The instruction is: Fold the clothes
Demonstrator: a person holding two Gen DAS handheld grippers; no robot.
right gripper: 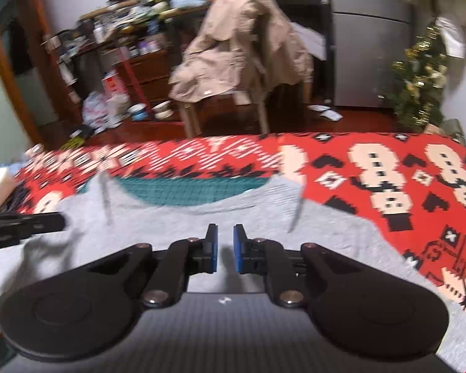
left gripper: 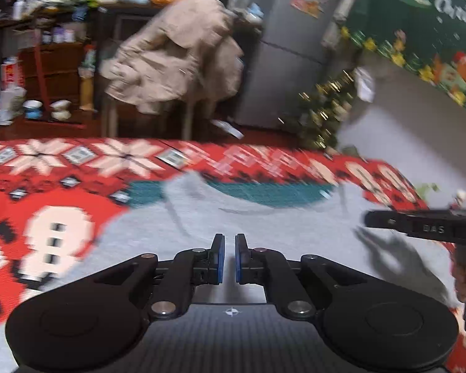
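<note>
Both hand-held grippers are seen above a grey garment [left gripper: 264,223] that is spread flat on a red patterned blanket [left gripper: 46,186]. On the left gripper [left gripper: 230,258] the two blue-padded fingers [left gripper: 220,258] are drawn close, a narrow gap being left between them, and nothing is held in that gap. The right gripper [right gripper: 225,248] is set much the same way: its blue pads [right gripper: 238,248] are kept slightly apart, with only grey cloth visible beyond them and nothing clamped. From the left wrist view the right gripper is seen at the right edge as a dark bar, with part of a hand [left gripper: 464,276] wrapped round its handle; its shadow is cast on the cloth. From the right wrist view the left gripper's dark tip is shown at the left edge.

The garment's neckline is turned away from the cameras, and a teal lining or panel [right gripper: 195,191] is exposed within the curved opening. Much of both views is smeared by motion blur.

Beyond the blanket a beige coat [right gripper: 242,46] is draped over a chair [right gripper: 192,118], a grey fridge [right gripper: 366,56] is stood behind it, and a small decorated tree [right gripper: 419,77] is placed to the right.
</note>
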